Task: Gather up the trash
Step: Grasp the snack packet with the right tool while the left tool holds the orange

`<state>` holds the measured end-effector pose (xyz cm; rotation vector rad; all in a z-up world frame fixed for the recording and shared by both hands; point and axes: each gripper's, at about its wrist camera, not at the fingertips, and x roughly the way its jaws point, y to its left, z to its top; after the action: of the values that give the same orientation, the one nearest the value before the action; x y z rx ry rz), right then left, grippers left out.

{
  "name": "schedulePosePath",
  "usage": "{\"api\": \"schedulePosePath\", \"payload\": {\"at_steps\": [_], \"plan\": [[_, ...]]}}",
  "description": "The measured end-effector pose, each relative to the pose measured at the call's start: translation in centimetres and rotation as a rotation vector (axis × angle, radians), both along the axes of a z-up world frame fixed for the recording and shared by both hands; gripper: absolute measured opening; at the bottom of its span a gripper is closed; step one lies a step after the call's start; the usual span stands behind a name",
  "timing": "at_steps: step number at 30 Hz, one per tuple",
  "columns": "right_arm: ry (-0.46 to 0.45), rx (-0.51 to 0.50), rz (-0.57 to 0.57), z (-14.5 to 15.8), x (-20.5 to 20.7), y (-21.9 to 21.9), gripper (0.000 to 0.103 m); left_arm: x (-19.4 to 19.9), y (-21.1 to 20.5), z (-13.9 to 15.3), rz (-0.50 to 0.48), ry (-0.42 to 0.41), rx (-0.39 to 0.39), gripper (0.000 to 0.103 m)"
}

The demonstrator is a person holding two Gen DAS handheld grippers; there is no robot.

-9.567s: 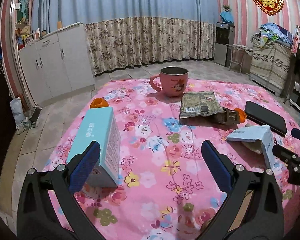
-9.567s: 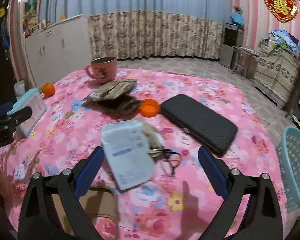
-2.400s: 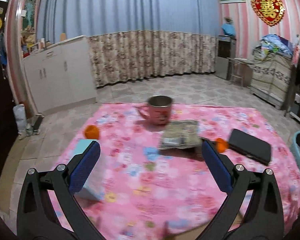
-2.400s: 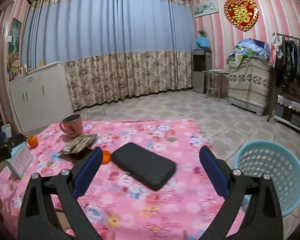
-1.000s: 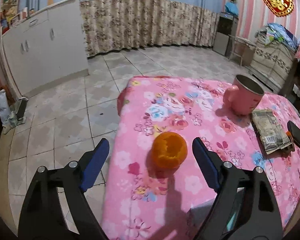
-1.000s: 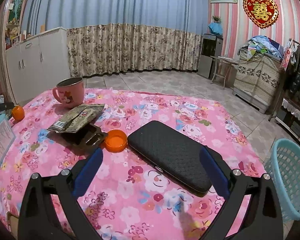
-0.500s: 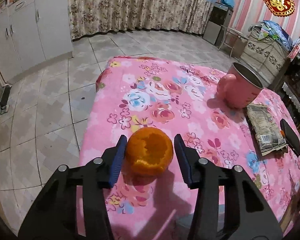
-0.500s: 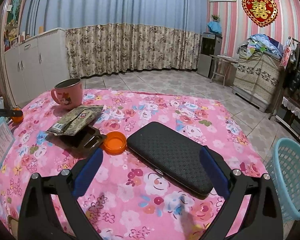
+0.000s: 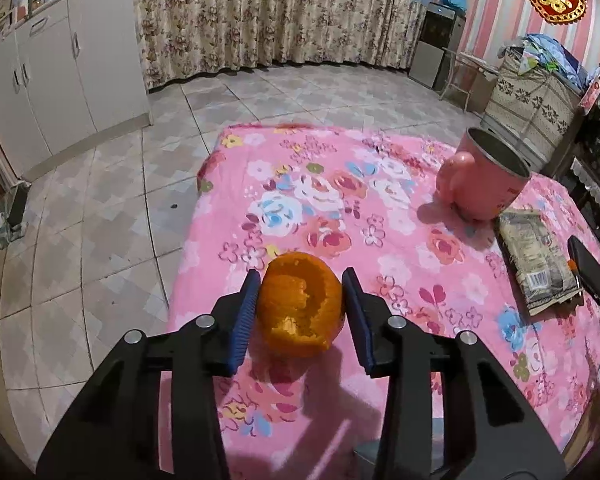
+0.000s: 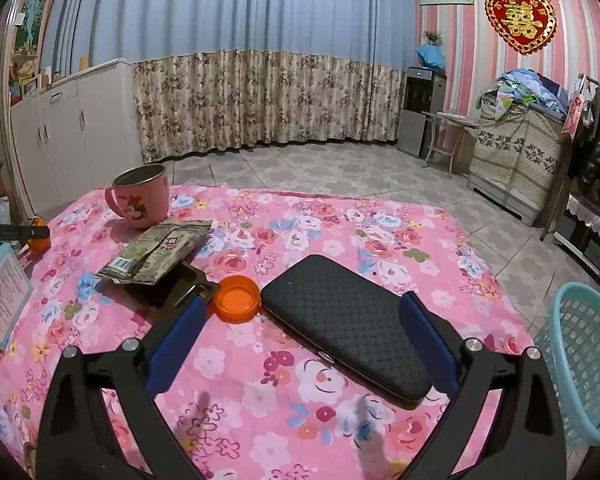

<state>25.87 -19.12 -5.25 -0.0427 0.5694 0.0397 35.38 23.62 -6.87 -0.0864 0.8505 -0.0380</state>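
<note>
The left tongs (image 9: 300,312) have just been closing and seem to squeeze the orange peel (image 9: 300,306), ready to lift it as trash; the right tongs (image 10: 300,344) wait wide open.

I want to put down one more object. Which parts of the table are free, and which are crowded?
Free: the flowered cloth beyond the black case, toward the far edge, and the near strip in front of the case. Crowded: the left side, where pink mug, snack packet, orange lid and blue box lie close together.
</note>
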Motion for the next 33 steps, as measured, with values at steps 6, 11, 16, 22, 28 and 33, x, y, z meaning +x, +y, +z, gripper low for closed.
{"api": "schedulePosePath", "payload": {"at_steps": [6, 11, 16, 22, 28, 33], "plan": [[0.063, -0.027, 0.043, -0.7, 1.9, 1.2, 0.095, -0.1, 0.5, 1.9, 0.021, -0.032, 0.015, 0.041], [0.092, -0.02, 0.099, -0.4, 3.9, 3.5, 0.095, -0.7, 0.5, 4.3, 0.03, -0.077, 0.029, 0.041], [0.127, -0.025, 0.161, -0.5, 6.9, 6.9, 0.095, -1.8, -0.2, 6.8, 0.026, -0.113, 0.04, 0.041], [0.228, -0.005, 0.188, -2.3, 11.5, 9.7, 0.095, -3.0, -2.1, 8.4, 0.013, -0.142, 0.058, 0.041], [0.305, 0.07, 0.203, -3.0, 14.1, 10.4, 0.076, -3.9, -3.7, 8.9, -0.016, -0.148, 0.049, 0.041], [0.338, 0.145, 0.238, -3.3, 14.8, 11.0, 0.042, -4.4, -5.2, 9.1, -0.047, -0.158, 0.059, 0.041]]}}
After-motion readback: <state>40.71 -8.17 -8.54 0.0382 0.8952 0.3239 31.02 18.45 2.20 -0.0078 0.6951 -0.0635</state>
